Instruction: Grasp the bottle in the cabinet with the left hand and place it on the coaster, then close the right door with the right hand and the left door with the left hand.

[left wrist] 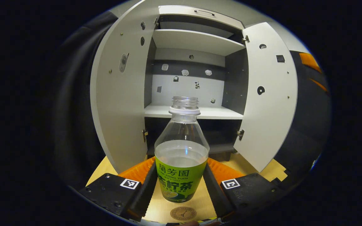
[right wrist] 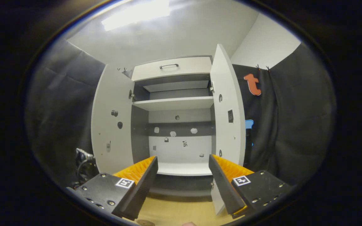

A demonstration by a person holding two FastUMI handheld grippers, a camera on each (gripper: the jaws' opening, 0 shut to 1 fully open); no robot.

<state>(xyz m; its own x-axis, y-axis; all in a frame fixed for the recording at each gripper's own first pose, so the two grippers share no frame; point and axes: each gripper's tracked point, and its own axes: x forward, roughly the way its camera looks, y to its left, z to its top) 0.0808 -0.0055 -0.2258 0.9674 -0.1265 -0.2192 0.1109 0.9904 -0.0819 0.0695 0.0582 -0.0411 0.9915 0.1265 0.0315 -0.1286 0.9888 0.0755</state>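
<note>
In the left gripper view a clear, uncapped bottle with a green label and some liquid stands upright between my fingers. My left gripper is shut on it at label height. A round brown coaster lies on the wooden table just below and in front of the bottle's base. Behind stands the cabinet, with its left door and right door swung wide open. In the right gripper view my right gripper is open and holds nothing. It faces the cabinet, where the left door and right door stand open.
White shelves inside the cabinet hold nothing, and a drawer with a handle sits on top. The wooden tabletop runs up to the cabinet's foot. Black cloth walls close both sides. A dark object with cables sits low left.
</note>
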